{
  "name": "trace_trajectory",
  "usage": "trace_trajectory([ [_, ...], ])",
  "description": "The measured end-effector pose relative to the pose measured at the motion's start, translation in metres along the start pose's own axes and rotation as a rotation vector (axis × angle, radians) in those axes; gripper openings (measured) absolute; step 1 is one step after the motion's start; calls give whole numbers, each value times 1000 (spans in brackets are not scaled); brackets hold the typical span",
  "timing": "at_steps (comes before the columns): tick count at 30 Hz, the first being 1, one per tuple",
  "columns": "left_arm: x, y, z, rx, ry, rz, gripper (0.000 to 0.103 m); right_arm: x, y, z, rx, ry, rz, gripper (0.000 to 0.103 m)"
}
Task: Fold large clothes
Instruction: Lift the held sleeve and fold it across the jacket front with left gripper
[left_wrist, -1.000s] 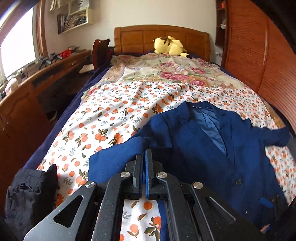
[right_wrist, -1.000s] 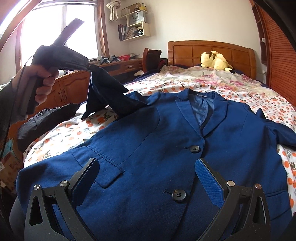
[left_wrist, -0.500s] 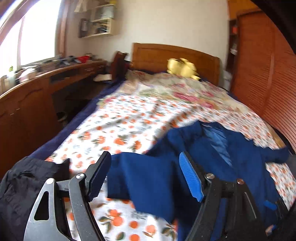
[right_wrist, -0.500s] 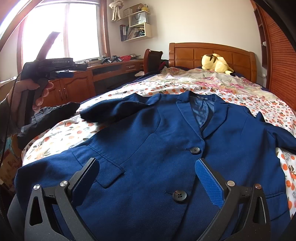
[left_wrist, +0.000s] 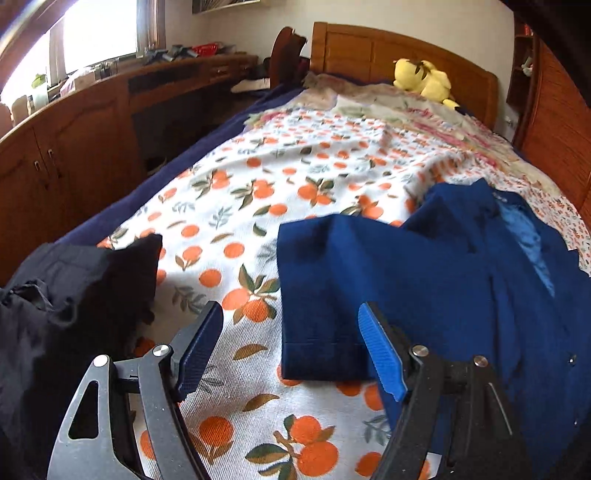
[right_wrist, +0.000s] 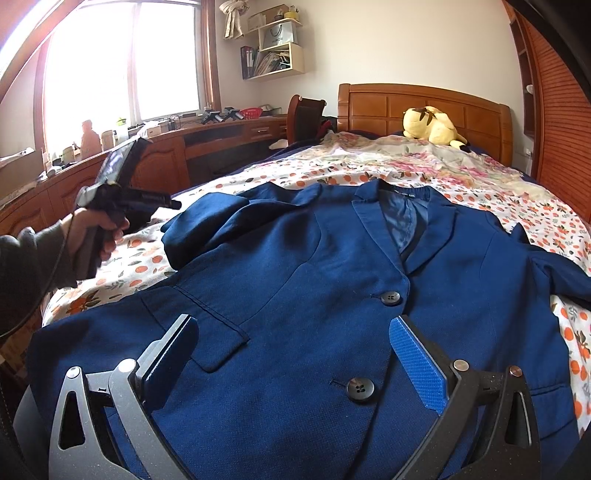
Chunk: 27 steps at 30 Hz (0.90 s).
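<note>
The left gripper (left_wrist: 290, 350) hangs with its jaws spread and empty, and the cuff of the blazer's sleeve (left_wrist: 325, 295) lies just ahead between its fingertips, the sleeve's long axis running away and rightward toward the shoulder. The right gripper (right_wrist: 291, 365), equally parted, hovers right over the navy blazer (right_wrist: 314, 277) near the lower button. The blazer lies face-up on the orange-print bedspread (left_wrist: 258, 192), hem nearest, collar pointing toward the headboard; the left tool looks nearer the sleeve.

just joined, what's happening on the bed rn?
A person with a gripper in each hand is folding a blue blazer laid face up and buttoned on the orange-print bedspread. Both grippers are open and holding nothing. The left gripper hovers near the cuff of one sleeve, which lies flat beside a dark garment. The right gripper hangs over the blazer's lower front.
</note>
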<state>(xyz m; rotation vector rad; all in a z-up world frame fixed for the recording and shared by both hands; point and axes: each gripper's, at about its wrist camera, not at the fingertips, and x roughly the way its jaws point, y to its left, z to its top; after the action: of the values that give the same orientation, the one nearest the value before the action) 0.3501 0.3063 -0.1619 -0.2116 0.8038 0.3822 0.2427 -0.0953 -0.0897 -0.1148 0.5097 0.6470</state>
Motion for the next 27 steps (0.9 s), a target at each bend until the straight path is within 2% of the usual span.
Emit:
trace_trajectory([
  [1, 4, 1, -1, -3, 10, 0, 73, 1, 0, 0, 0, 1, 0, 103],
  [2, 9, 2, -3, -8, 23, -1, 64, 1, 0, 0, 0, 1, 1, 103],
  [5, 21, 3, -5, -15, 68, -4, 56, 1, 0, 0, -1, 0, 0, 103],
  [10, 32, 0, -7, -13, 128, -42, 56, 1, 0, 0, 0, 0, 0, 103],
  [11, 33, -2, -7, -9, 138, -43, 52, 1, 0, 0, -1, 0, 0, 103],
  [12, 33, -3, -7, -6, 139, -45, 47, 1, 0, 0, -1, -1, 0, 103],
  [13, 32, -5, -6, -4, 146, -60, 31, 1, 0, 0, -1, -1, -1, 103],
  [14, 31, -7, -6, -2, 154, -63, 20, 0, 0, 0, -1, -1, 0, 103],
  [15, 29, -10, -5, 4, 155, -58, 15, 1, 0, 0, -2, -1, -1, 103],
  [20, -5, -29, 10, 73, 114, -16, 9, 0, 1, -1, -12, -10, -4, 103],
  [22, -30, -40, 22, 98, 71, 0, 9, -2, 1, -1, -11, -17, -1, 103],
  [25, -65, -60, 35, 124, 10, -11, 9, -7, 0, -1, -11, -17, 2, 103],
  [27, -96, -83, 44, 155, -41, -37, 9, -13, 0, 0, -17, -22, -33, 103],
])
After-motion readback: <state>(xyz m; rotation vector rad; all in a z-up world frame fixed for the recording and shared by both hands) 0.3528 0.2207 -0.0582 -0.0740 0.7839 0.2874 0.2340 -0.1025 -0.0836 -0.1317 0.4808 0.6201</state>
